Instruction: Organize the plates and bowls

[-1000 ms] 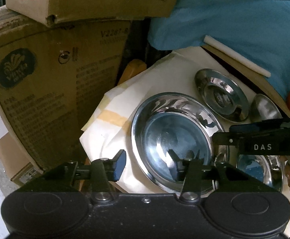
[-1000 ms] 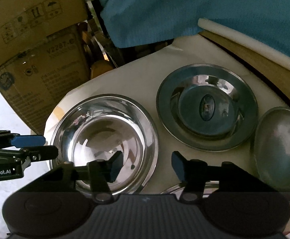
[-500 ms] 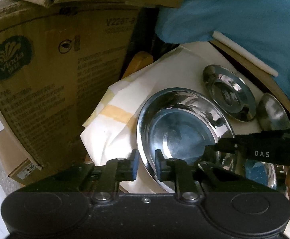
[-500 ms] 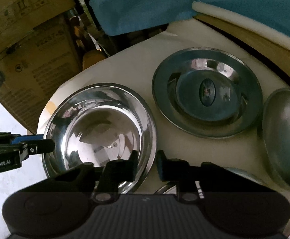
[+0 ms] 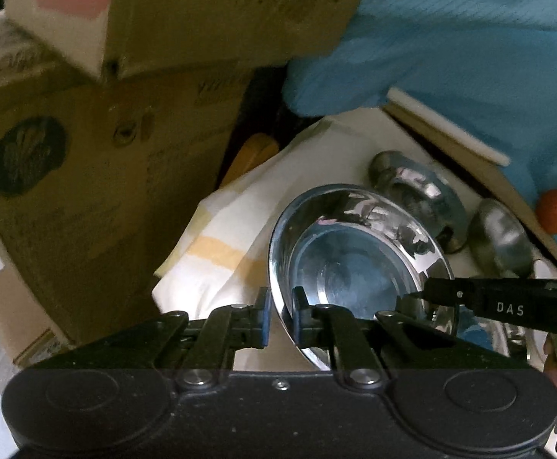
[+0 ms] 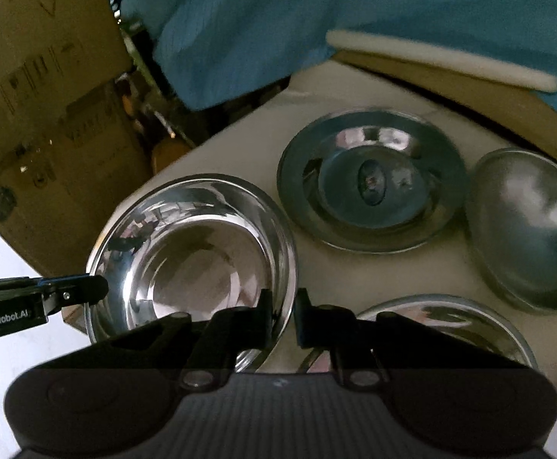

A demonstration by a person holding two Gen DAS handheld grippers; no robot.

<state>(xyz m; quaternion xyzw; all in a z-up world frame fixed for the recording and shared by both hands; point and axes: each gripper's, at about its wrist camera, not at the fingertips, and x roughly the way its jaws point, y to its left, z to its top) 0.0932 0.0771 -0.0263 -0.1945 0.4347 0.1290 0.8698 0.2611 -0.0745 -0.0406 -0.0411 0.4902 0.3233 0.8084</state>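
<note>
Large steel bowl [image 6: 194, 252] sits at centre-left of the counter [image 6: 240, 141], at about 8 o'clock from the steel plate [image 6: 370, 179]; both grippers pinch its rim from opposite sides; left gripper [image 5: 278, 315] has just been closing and its fingers are now clamped on the rim nearest it, rim between the pads; right gripper [image 6: 283, 315] likewise just been closing, fingers clamped on the bowl rim at the bowl's 5 o'clock; in the right wrist view the left gripper's tip shows at the bowl's 9 o'clock; bowl looks slightly tilted in the left wrist view, cannot tell if it is off the counter yet.

Outward: plate lies flat at 1 o'clock from the bowl; an upturned steel bowl [image 6: 527, 237] at 3 o'clock from the plate, dome up; another steel bowl [image 6: 450, 325] at 4 o'clock from the big bowl, partly hidden behind the right gripper; cardboard boxes [image 5: 87, 176] at 9–11 o'clock; blue cloth [image 6: 316, 11] at 12 o'clock.

Progress: early, judging by layout; nothing stacked, all four pieces lie separate; two-handed grasp of the big bowl is made; left to do: lift it, place or nest it, then gather the other bowls and the plate.
</note>
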